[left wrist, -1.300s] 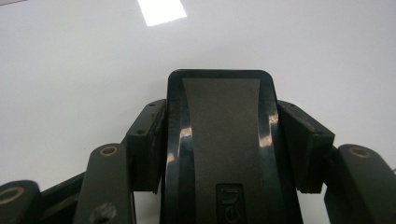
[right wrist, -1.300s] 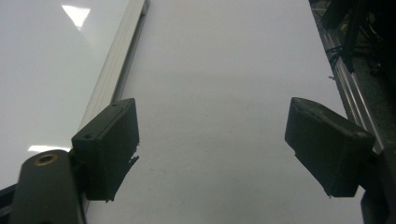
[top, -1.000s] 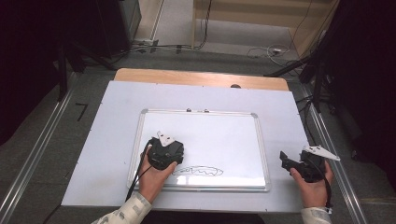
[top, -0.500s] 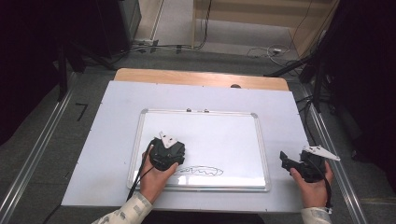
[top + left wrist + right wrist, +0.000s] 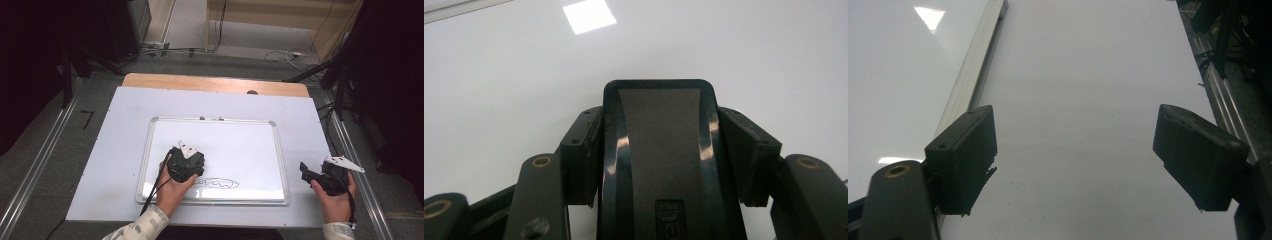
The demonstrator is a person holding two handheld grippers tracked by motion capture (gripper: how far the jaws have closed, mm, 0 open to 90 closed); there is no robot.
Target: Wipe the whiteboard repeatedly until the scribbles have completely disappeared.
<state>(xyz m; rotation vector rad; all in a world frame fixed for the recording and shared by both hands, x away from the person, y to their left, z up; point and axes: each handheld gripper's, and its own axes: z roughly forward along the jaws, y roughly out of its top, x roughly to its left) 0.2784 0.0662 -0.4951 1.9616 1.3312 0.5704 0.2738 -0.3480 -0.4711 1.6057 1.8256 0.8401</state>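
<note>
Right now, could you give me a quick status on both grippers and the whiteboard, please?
Left gripper shut on eraser, over whiteboard. Right gripper open, holding nothing, beside the board. Scribble remains. Nothing in the way.

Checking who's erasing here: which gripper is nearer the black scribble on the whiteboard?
Left. The left gripper, shut on an eraser, sits just left of the scribble; the right gripper is off the whiteboard, beyond its right edge.

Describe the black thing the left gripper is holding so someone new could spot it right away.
Start at the whiteboard lying flat on the white table. Over its near left part is the left gripper, jaws shut on an eraser. It is a glossy black block with a grey centre panel, just left of the scribble.
</note>
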